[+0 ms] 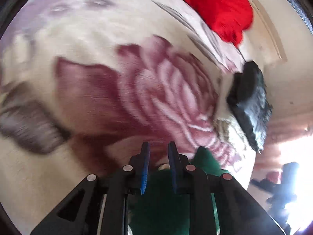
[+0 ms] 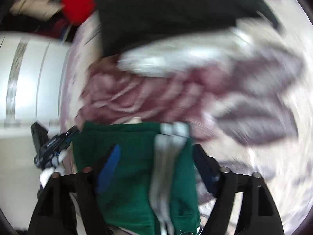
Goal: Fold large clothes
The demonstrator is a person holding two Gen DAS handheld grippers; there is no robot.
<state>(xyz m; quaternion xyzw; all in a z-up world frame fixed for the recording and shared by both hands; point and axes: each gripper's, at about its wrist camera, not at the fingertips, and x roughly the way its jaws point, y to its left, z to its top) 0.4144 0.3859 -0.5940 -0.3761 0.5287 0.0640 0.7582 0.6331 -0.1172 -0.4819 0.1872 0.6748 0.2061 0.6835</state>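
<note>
Left gripper [image 1: 158, 168] is sitting with its blue pads [image 1: 145, 168] nearly together, only a thin gap showing; whether it is pinching the green garment [image 1: 160, 201] bunched under it we cannot tell, since no cloth is showing at the tips. Right gripper [image 2: 156, 168] is standing wide apart, with the green garment [image 2: 135, 168] and its grey-white stripe [image 2: 166, 168] draped between the fingers, and the pads are not pressing it.

We are taking the green garment as our landmark. It is lying on the flowered blanket [image 1: 121, 101], whose big maroon rose sits just beyond the cloth. A red garment [image 1: 217, 5] is lying well beyond it, and a black item [image 1: 248, 101] is off to the side, near the blanket edge. Everything is blurred by motion.

We are judging the step as re-gripping an edge for a fold. To do it well we are suggesting: slowing down, seating each claw on a single edge, keeping the stripe straight, and pulling the cloth taut before laying it over.
</note>
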